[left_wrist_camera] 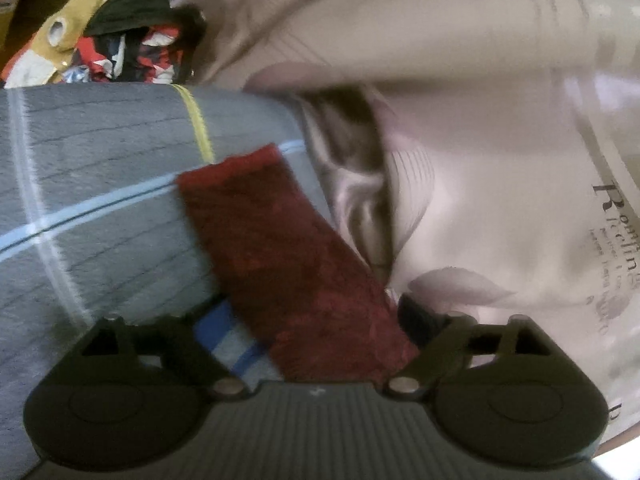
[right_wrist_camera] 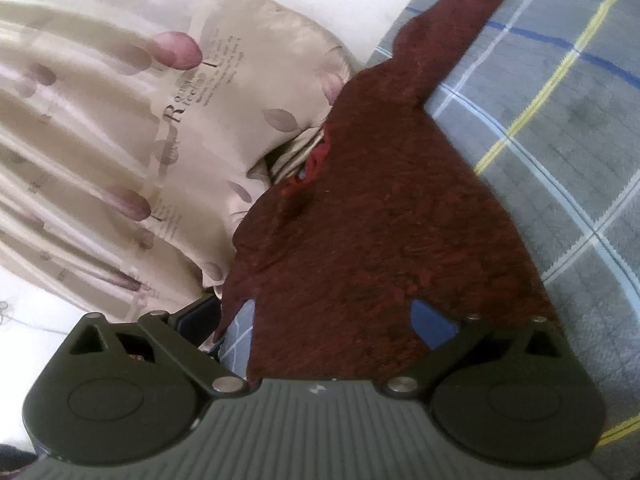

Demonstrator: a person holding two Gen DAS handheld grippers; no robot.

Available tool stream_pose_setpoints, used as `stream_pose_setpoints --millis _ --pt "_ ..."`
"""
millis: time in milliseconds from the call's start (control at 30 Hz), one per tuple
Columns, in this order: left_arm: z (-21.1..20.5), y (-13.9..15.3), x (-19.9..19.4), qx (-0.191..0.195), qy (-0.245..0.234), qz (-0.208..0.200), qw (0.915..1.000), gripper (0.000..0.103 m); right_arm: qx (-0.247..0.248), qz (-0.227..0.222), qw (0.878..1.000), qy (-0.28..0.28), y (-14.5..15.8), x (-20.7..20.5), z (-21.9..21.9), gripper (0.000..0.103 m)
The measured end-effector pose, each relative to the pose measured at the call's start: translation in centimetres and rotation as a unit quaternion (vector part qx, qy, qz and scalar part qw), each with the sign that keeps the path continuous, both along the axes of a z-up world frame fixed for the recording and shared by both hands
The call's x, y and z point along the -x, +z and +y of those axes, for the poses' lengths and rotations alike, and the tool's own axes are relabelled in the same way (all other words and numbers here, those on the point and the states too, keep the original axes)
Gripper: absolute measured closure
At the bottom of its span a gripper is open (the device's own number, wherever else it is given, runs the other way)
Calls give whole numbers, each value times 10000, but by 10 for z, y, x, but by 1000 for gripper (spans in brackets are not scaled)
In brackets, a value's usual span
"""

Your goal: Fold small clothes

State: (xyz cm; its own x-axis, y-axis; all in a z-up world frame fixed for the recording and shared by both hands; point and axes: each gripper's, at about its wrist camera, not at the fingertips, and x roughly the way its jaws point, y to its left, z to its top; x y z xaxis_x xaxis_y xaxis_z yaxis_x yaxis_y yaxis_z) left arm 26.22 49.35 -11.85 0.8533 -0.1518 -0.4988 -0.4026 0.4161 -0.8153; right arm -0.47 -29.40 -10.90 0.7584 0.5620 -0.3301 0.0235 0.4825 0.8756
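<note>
Dark red garment (right_wrist_camera: 360, 208) spread on the checked blanket (right_wrist_camera: 560, 128), near the satin pillow (right_wrist_camera: 120, 120). Left gripper (left_wrist_camera: 316, 320) and right gripper (right_wrist_camera: 320, 320) stand wide, holding nothing. Seemingly soft, light knit; best pinched at a hem or sleeve edge.

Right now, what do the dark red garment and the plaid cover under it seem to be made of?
Dark red garment: likely a fuzzy knit or chenille, matte, with a nubby pile. Plaid cover: looks like soft brushed fleece or flannel, grey with a faintly napped, matte surface.
</note>
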Motion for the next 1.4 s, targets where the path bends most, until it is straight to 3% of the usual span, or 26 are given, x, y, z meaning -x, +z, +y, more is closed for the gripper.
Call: stream_pose_setpoints --millis 67,100,133,167,233,400,500,600,667,767,833,900,967,1033,1100,1167,1267,1300,1400 --pt "2 -3 -2 134 50 -96 9999 18 -95 82 9999 11 -6 -4 3 1" --pt "1 -3 -1 107 132 -62 9998 39 -135 130 9998 23 -8 -5 5 1" --pt "2 -8 -3 138 197 31 9997 74 -150 159 9998 42 -10 -6 7 1" --pt "2 -15 -4 172 247 149 9994 87 -144 169 9997 66 -11 -6 10 1" --pt "-1 -19 1 -104 483 181 9986 95 -87 189 9997 106 -11 -6 13 1" --pt "-8 8 24 -871 912 -429 9911 96 -66 192 9998 15 -8 -4 10 1" --pt "5 36 41 -1069 1154 -912 9833 96 2 183 9998 19 -5 -3 8 1" --pt "14 47 51 -1407 1342 -830 9774 96 8 118 9999 35 -3 -3 7 1" --pt "17 39 53 -1598 1384 -598 9756 96 -47 116 9999 42 -6 -4 7 1" --pt "21 9 56 -1415 1321 -201 9809 96 -147 175 9997 44 -14 -3 8 1" --pt "18 1 66 -1606 1458 -95 9761 93 -154 232 9996 87 -16 -4 10 1" --pt "15 0 82 -1659 1856 -260 9682 90 -123 188 9997 120 -13 -3 9 1" --pt "14 10 100 -1748 2402 -178 9547 81 -120 58 9998 120 -6 -1 6 1" --pt "6 24 114 -1824 2631 -92 9473 60 -2 -73 10000 55 2 1 -2 1" --pt "-10 42 121 -1929 2272 -266 9542 59 110 -177 9998 -34 7 4 -11 1" --pt "-41 63 122 -2067 1477 -587 9654 59 205 -292 9993 -129 11 4 -23 1" --pt "-105 81 129 -1978 315 -984 9748 42 597 -439 9967 -340 16 -5 -44 1" --pt "-127 84 131 -1891 9 -1136 9754 37 691 -482 9955 -425 17 -10 -53 1" --pt "-191 86 131 -1930 -885 -1408 9670 36 864 -565 9931 -553 19 -27 -78 1"
